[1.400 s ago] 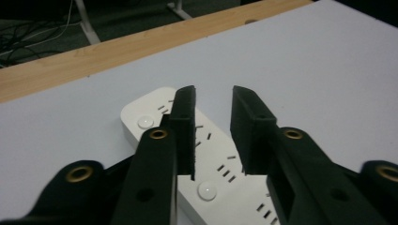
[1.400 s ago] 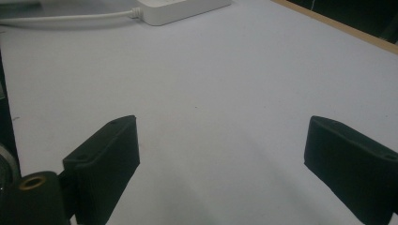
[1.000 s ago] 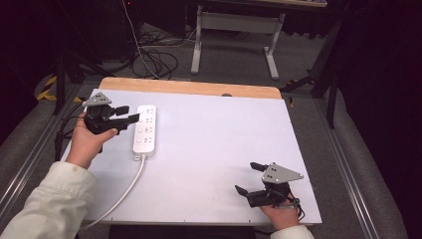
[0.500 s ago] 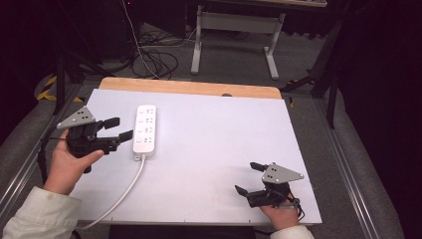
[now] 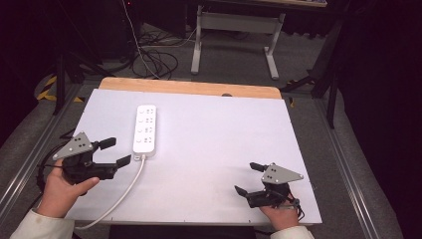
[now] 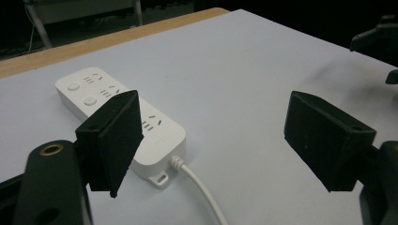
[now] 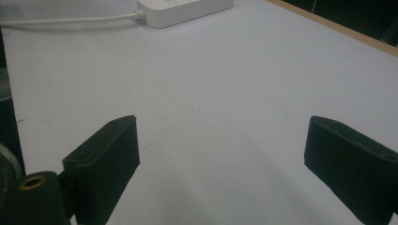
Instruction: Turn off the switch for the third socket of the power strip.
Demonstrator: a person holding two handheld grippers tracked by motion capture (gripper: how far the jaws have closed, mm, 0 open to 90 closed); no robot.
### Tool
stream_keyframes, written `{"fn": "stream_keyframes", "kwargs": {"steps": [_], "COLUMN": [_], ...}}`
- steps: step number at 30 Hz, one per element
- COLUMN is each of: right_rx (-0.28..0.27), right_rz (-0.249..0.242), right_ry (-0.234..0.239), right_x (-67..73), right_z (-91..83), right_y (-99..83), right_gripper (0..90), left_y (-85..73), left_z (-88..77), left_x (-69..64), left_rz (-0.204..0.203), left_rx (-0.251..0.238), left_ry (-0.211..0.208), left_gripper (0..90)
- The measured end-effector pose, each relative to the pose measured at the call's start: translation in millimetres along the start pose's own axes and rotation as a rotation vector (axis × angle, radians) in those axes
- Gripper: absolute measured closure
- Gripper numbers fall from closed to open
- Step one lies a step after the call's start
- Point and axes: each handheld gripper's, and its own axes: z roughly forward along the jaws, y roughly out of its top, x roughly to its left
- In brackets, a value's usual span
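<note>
A white power strip (image 5: 145,128) lies lengthwise on the white table top (image 5: 214,134), left of centre. Its white cable (image 5: 122,195) runs back to the near edge. My left gripper (image 5: 118,152) is open, held low at the near left, its jaws pointing right just short of the strip's cable end. In the left gripper view the power strip (image 6: 122,110) sits behind the left jaw and nothing lies between the jaws of the gripper (image 6: 211,140). My right gripper (image 5: 245,178) rests open at the near right, over bare table, with its jaws (image 7: 220,159) wide apart.
A wooden strip (image 5: 189,88) edges the table's far side. Metal rails run along both sides. Beyond the table stand a desk frame (image 5: 234,30) and loose cables on the floor (image 5: 154,55). The right gripper view has the power strip (image 7: 187,9) far ahead.
My left gripper has drawn back from beside the strip's middle toward the near left corner. The right gripper has stayed put.
</note>
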Motion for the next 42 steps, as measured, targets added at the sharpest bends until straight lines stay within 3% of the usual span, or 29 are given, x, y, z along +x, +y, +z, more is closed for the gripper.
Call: {"fn": "stream_keyframes", "kwargs": {"steps": [9, 17, 30, 33, 36, 42], "right_rx": [-0.002, 0.004, 0.005, 0.004, 0.003, 0.006], "right_rz": [-0.005, -0.003, 0.002, 0.000, 0.000, -0.003], "right_ry": [-0.001, 0.002, -0.001, -0.001, -0.002, -0.003], "right_x": [0.1, 0.4, 0.5, 0.2, 0.1, 0.5], "right_z": [-0.5, 0.0, -1.1, -1.0, -1.5, -0.6], "right_y": [0.1, 0.0, -0.8, -1.0, -1.2, -1.2], "right_gripper": [11.0, 11.0, 11.0, 11.0, 11.0, 11.0], "left_y": [-18.9, -40.6, -69.9, -79.7, -87.2, -86.7], "left_z": [-2.5, 0.6, 4.8, 5.0, 5.4, 6.4], "left_x": [-6.8, -8.6, -11.6, -9.7, -7.7, -6.2], "left_rz": [0.019, -0.011, 0.036, 0.029, -0.003, -0.030], "left_rx": [0.030, 0.058, 0.085, 0.079, 0.073, 0.088], "left_ry": [-0.018, -0.033, -0.012, -0.009, -0.012, 0.001], "left_gripper": [16.8, 15.5, 14.4, 14.5, 14.4, 14.5]}}
